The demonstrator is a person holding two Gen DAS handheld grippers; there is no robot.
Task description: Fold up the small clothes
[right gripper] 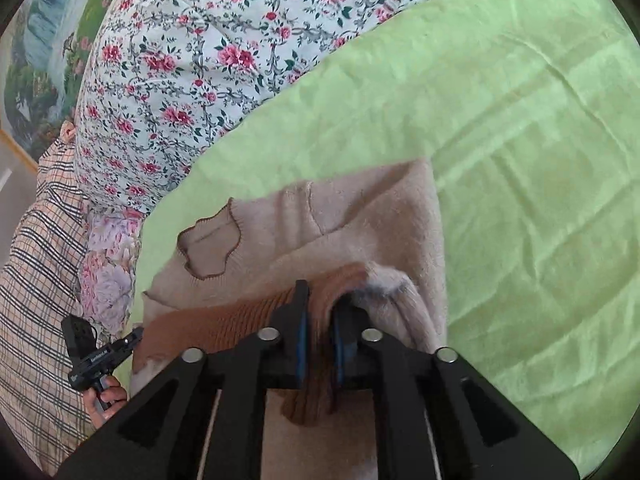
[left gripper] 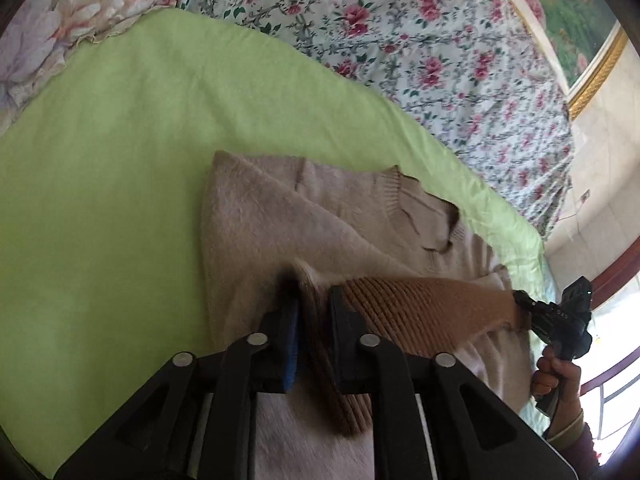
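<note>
A beige fuzzy sweater [left gripper: 280,216] with a brown ribbed hem [left gripper: 420,304] lies on a green blanket [left gripper: 120,140], its neck opening [left gripper: 432,216] at the far end. My left gripper [left gripper: 314,296] is shut on one hem corner. My right gripper [right gripper: 320,304] is shut on the other hem corner of the sweater [right gripper: 360,216]. The ribbed hem [right gripper: 224,320] is stretched between both grippers, lifted over the sweater body. The right gripper also shows in the left wrist view [left gripper: 520,300], and the left gripper shows in the right wrist view [right gripper: 138,334].
A floral quilt [left gripper: 400,40] is bunched behind the green blanket [right gripper: 520,160]. A pale flowered pillow [left gripper: 60,20] lies at the far left. A plaid cloth [right gripper: 36,280] sits at the bed's side. A framed picture [left gripper: 580,20] hangs on the wall.
</note>
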